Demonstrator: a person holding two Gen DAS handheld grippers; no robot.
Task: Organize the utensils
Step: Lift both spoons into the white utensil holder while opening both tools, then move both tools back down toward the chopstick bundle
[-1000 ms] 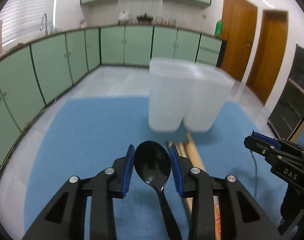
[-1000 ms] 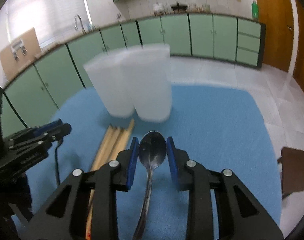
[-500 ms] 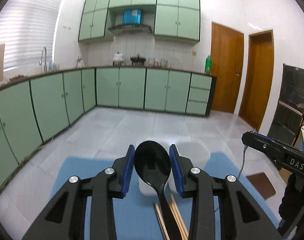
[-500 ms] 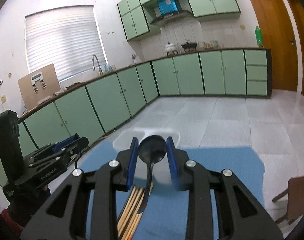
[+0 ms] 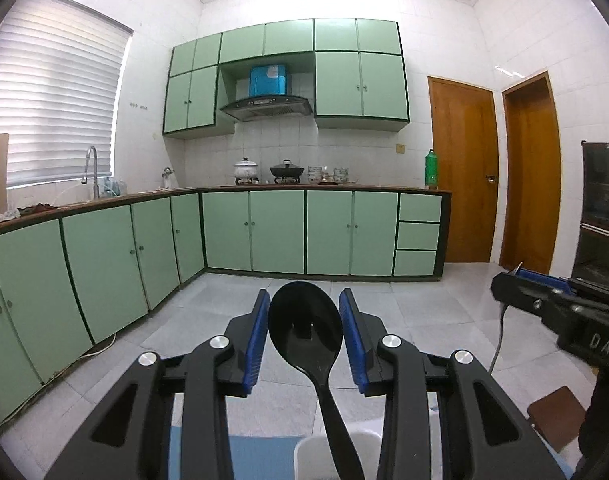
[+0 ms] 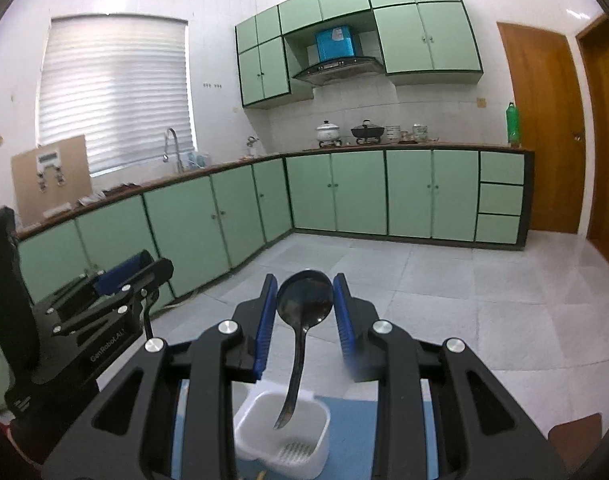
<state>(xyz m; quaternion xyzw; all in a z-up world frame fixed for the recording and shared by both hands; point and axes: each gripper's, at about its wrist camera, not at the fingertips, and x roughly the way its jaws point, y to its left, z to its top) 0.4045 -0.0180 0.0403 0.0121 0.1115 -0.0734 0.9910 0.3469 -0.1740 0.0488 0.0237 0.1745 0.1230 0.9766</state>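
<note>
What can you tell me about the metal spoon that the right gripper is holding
The metal spoon is dark, shiny and slim, with an oval bowl and a thin, slightly curved handle. The right gripper holds it by the bowl, clamped edge-on between the blue pads, bowl up and facing the camera. The handle hangs down, and its tip appears over the open top of the white plastic holder standing on the blue mat. Nothing but the pads touches it, as far as can be seen.

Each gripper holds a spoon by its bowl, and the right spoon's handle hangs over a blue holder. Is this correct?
Not quite: the holder is white, as the right wrist view shows; only the mat under it is blue. The right gripper and left gripper do hold spoons by their bowls.
</note>
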